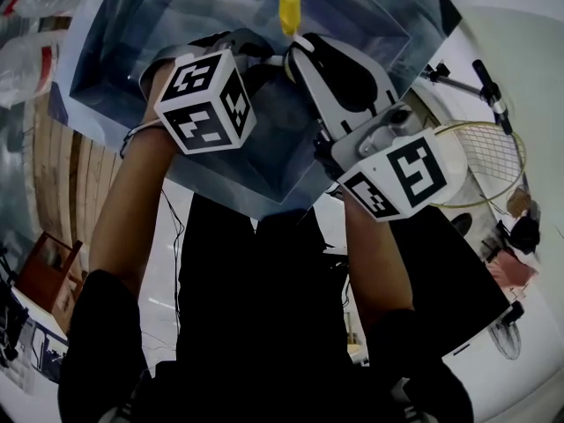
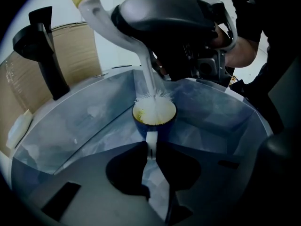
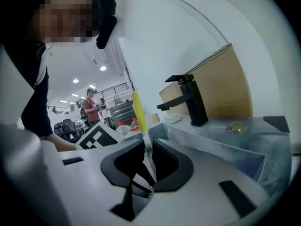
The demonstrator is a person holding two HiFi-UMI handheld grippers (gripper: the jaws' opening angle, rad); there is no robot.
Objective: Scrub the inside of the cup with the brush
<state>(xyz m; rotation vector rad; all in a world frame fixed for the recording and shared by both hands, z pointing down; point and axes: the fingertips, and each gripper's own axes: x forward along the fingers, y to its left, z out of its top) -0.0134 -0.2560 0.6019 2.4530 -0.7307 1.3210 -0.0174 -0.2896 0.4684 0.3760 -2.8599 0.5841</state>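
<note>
Fingers of the left gripper [image 2: 151,147] pinch the round blue cup [image 2: 154,122] by its handle, steadying it in the grey sink [image 2: 70,126] — the right gripper [image 3: 148,149] clamps the white, yellow-tipped brush [image 2: 108,27], its bristles entering the cup from twelve o'clock.

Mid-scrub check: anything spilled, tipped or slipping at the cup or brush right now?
Nothing stands out. The left gripper grips the cup by its handle over the sink. The bristles of the brush sit inside the cup's mouth, and the right gripper clamps the brush. No spill or damage shows.
</note>
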